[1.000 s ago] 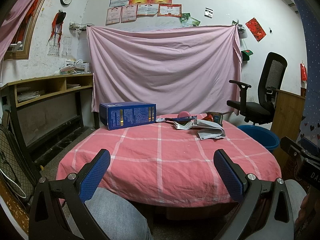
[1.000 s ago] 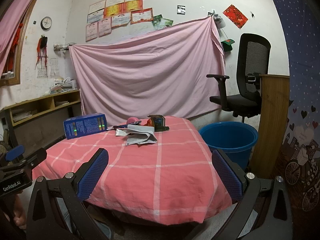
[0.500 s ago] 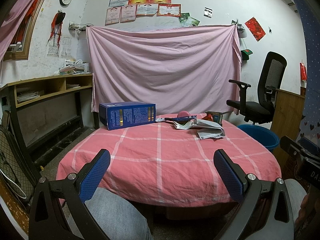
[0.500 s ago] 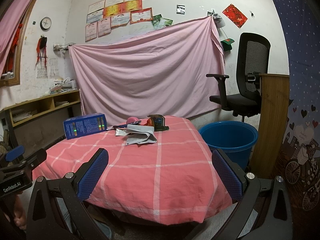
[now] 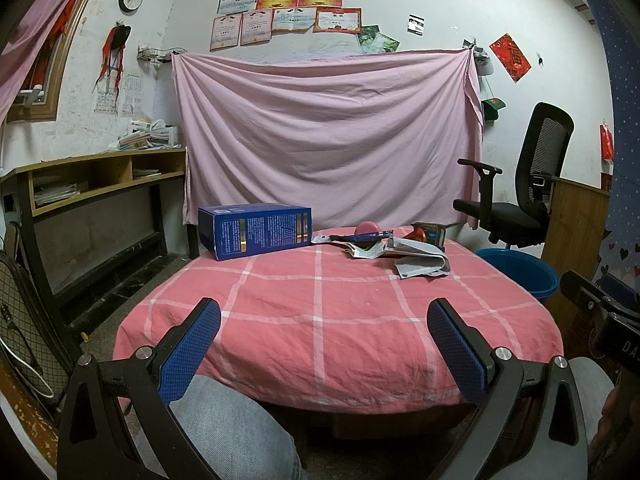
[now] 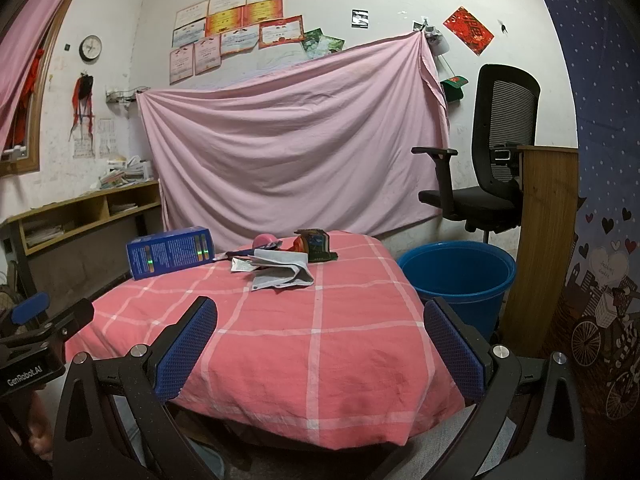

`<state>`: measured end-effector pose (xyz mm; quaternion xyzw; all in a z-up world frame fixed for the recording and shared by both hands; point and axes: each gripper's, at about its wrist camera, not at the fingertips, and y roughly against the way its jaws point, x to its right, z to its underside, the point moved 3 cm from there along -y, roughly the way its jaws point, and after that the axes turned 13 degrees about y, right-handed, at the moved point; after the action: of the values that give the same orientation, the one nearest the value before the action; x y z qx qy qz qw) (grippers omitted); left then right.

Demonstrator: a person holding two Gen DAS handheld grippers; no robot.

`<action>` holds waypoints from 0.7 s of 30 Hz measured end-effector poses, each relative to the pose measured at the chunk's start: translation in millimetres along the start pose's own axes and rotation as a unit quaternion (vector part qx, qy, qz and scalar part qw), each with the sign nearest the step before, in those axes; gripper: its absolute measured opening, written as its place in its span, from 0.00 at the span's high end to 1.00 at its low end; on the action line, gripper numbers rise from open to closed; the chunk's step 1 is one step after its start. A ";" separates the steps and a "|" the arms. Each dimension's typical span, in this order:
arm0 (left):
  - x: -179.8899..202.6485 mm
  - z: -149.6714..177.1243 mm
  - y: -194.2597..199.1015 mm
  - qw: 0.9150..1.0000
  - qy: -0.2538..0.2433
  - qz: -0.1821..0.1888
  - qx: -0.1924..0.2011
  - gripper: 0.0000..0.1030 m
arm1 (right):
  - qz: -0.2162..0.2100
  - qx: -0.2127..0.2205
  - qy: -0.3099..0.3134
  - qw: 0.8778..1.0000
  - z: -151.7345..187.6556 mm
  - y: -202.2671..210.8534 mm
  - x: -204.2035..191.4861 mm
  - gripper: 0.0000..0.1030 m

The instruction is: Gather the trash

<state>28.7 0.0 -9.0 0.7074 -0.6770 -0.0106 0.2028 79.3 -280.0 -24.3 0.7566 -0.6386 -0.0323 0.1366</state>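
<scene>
Left wrist view: the left hand-held gripper (image 5: 323,342) hangs wide open and empty at the near edge of the round surface draped in pink checked cloth (image 5: 320,320). The trash, crumpled grey-white paper wrappers (image 5: 416,258), lies at the far side beside a dark blue cardboard box (image 5: 256,230).

Right wrist view: the right hand-held gripper (image 6: 320,340) gapes empty too. A round blue plastic bucket (image 6: 460,276) stands just beside the surface. Loose cloth could snag if fingers dig low; thin paper may slip out.

Box (image 5: 256,230) sits far left on the table (image 5: 320,320), wrapper pile (image 5: 396,246) far right, bucket (image 6: 460,276) on the floor right of it.
</scene>
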 end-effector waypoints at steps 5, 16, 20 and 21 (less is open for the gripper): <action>0.0 0.0 0.0 1.000 0.000 0.000 0.000 0.02 | 0.000 0.000 -0.001 1.000 0.5 -0.5 0.1 0.00; 0.0 0.0 0.0 1.000 0.000 0.000 0.000 0.02 | 0.000 -0.001 -0.001 1.000 1.4 -0.8 0.2 0.00; 0.1 0.0 0.0 1.000 -0.001 0.000 0.000 0.02 | -0.001 -0.001 -0.002 1.000 1.7 -1.0 0.5 0.00; 0.0 0.0 0.0 1.000 -0.001 0.000 -0.001 0.02 | -0.001 -0.001 -0.002 1.000 1.6 -1.1 0.7 0.00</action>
<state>28.7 0.0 -9.1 0.7074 -0.6771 -0.0118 0.2024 80.1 -280.8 -26.1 0.7568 -0.6384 -0.0344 0.1358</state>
